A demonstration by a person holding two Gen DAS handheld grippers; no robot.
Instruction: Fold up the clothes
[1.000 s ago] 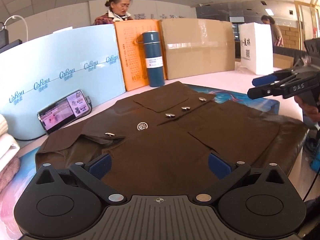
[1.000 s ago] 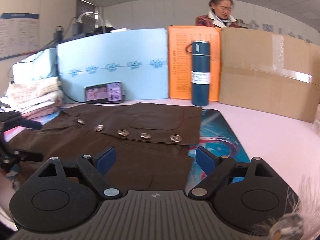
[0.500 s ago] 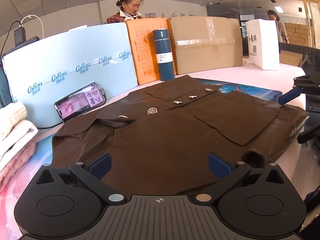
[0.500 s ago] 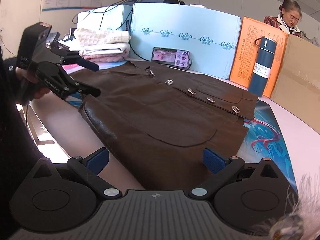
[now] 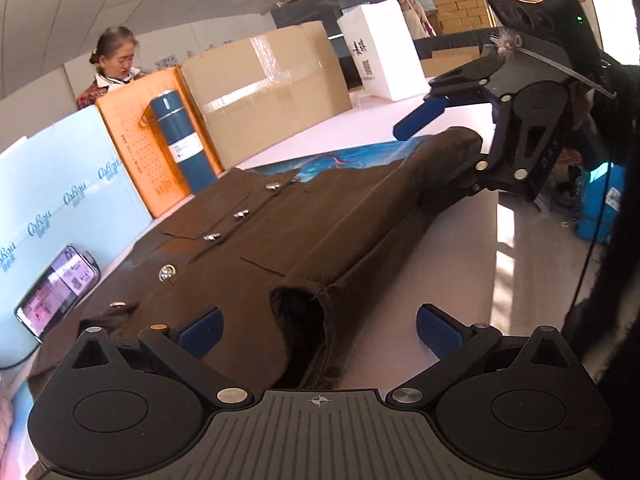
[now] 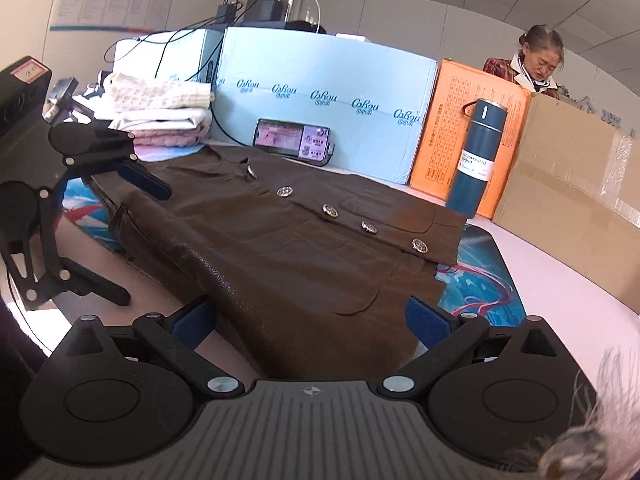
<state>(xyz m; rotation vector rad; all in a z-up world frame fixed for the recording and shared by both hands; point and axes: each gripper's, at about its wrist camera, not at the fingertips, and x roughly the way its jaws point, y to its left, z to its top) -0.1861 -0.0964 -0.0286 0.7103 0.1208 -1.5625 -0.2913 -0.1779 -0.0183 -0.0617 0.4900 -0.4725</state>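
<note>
A brown jacket [image 5: 320, 220] with silver buttons lies flat on the table, also filling the right wrist view [image 6: 280, 248]. My left gripper [image 5: 318, 328] is open, and the sleeve's open cuff [image 5: 298, 312] lies between its fingers without the pads touching it. My right gripper [image 6: 310, 320] is open wide over the jacket's near hem edge, pads clear of the cloth. Each gripper shows in the other's view: the right gripper [image 5: 436, 156] stands open around the far end of the jacket's near edge, and the left gripper [image 6: 124, 232] stands open at the sleeve end.
A blue flask [image 6: 476, 160], a phone [image 6: 294, 142], a light blue foam board [image 6: 320, 92], an orange board [image 6: 448, 128] and a cardboard box [image 6: 568, 184] line the back. Folded towels [image 6: 160, 108] are stacked at the left. A person [image 6: 536, 60] stands behind. The table edge [image 5: 480, 248] runs beside the jacket.
Both grippers have swung round and rolled toward the jacket's near edge. The left one now has the sleeve cuff between its fingers; the right one faces it from the hem end.
</note>
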